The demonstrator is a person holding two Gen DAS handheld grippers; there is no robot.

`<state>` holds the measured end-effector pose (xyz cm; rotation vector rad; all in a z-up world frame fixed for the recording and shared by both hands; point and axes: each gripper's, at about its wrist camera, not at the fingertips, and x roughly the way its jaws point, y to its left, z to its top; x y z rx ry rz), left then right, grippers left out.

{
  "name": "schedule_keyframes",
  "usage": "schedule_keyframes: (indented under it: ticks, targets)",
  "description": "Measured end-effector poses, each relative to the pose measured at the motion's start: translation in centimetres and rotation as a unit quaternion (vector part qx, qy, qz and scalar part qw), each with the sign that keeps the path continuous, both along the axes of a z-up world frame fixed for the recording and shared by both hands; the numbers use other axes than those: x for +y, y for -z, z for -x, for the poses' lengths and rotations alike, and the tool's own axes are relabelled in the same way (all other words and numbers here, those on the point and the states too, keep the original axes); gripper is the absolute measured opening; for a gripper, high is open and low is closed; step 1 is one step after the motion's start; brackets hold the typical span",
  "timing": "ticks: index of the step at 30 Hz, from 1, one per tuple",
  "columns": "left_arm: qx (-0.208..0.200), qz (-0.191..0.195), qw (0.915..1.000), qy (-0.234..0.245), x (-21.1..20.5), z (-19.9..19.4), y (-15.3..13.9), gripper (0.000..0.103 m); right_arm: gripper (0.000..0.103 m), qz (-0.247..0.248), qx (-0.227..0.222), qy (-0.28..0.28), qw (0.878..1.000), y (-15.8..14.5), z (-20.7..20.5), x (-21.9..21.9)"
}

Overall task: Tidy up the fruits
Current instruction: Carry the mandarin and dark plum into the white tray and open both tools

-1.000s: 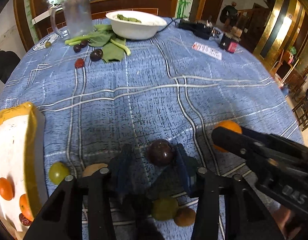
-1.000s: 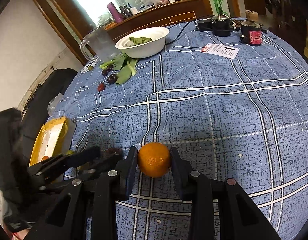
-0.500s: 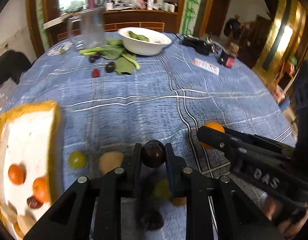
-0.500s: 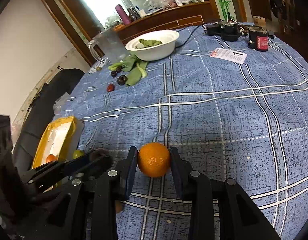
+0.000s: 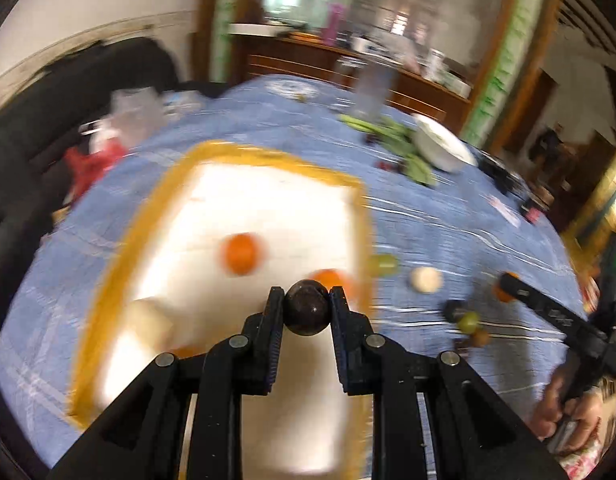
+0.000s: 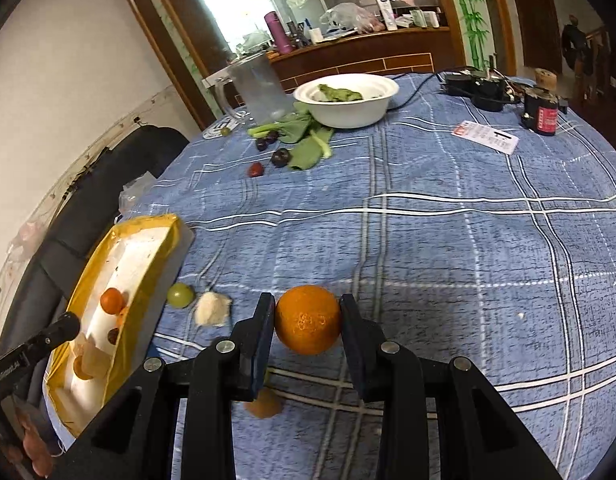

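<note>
While the left gripper (image 5: 307, 311) clamped a dark plum (image 5: 307, 309) above the yellow-rimmed tray (image 5: 268, 157) (already holding small oranges), the right gripper (image 6: 308, 320) pinched an orange (image 6: 308, 319) over the tablecloth (image 6: 448, 248) — best to lower the plum, then release gently.

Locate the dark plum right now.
Left wrist view: the dark plum sits clamped in the left claw, above the yellow-rimmed tray, near its right rim.
</note>
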<state>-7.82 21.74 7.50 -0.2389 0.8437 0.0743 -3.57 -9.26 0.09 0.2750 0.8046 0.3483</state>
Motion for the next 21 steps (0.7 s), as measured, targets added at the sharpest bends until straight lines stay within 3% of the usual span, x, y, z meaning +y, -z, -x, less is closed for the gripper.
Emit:
schedule_keyframes:
  ticks: [5,12,21]
  targets:
    - [0.008,-0.004,0.9991,-0.041,3.8,2.0,0.8,0.022,0.035,-0.017,-0.002,-0.065,0.998,-1.6,2.3,4.3]
    - [0.018,-0.015,0.9991,-0.034,4.7,4.2,2.2,0.022,0.036,0.006,-0.002,-0.159,0.987,-2.1,5.1,12.9]
    - [0.029,-0.017,0.9993,-0.014,4.4,5.7,3.5,0.022,0.036,0.069,-0.012,-0.212,0.975,-1.0,6.6,19.5]
